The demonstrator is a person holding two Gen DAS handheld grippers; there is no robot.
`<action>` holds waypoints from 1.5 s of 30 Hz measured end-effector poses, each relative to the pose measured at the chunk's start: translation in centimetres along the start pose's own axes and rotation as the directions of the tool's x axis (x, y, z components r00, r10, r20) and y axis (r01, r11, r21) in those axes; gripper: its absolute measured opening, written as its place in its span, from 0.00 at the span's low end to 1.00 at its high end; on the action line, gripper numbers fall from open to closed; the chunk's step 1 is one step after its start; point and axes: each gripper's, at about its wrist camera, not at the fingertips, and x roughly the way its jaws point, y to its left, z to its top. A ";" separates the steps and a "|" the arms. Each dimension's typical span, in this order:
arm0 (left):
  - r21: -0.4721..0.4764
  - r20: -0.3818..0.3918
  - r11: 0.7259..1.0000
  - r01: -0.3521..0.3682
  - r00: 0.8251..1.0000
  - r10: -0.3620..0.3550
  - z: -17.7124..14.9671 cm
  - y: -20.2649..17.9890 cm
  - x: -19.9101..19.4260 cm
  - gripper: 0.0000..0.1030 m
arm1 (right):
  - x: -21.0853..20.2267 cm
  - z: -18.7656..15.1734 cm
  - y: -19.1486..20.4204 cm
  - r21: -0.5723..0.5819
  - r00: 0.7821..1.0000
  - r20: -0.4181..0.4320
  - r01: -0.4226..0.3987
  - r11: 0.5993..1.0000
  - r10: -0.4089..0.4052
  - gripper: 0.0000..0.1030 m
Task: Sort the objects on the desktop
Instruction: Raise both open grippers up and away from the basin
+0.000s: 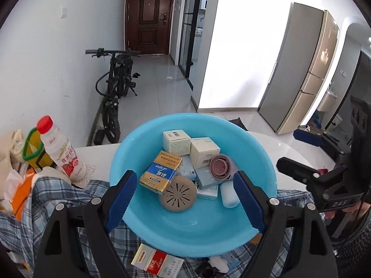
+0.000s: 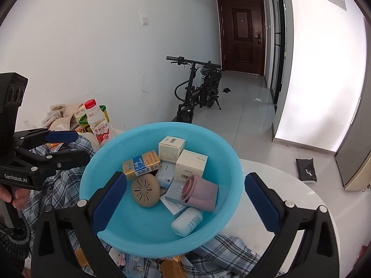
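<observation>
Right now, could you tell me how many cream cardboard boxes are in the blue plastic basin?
2. One cream cardboard box sits at the far side of the blue plastic basin; the second cream box stands beside it, toward the right. Others may be hidden under the pile.

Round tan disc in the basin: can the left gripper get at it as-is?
Probably yes. The left gripper is open with its jaws either side of the round tan disc, which lies uncovered in the blue basin.

White table [image 2: 301, 199] bears plaid cloth [image 2: 231, 250] and milk bottle [image 2: 98, 122].
</observation>
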 end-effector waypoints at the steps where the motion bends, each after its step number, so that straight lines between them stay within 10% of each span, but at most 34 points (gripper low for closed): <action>1: 0.011 0.006 1.000 -0.011 1.000 0.011 -0.2 -0.3 -0.3 0.84 | -0.5 0.0 0.1 0.000 1.000 0.004 -0.005 1.000 0.005 0.98; 18: -0.019 0.161 0.998 -0.052 0.986 0.054 -3.5 -1.5 -8.9 0.89 | -7.7 -1.8 2.9 -0.020 0.996 0.086 -0.017 1.000 0.018 0.99; 45: 0.046 0.151 0.999 -0.026 0.988 0.019 -11.9 -4.2 -13.8 0.89 | -13.6 -8.4 6.3 -0.022 0.993 0.103 -0.052 0.998 0.055 0.99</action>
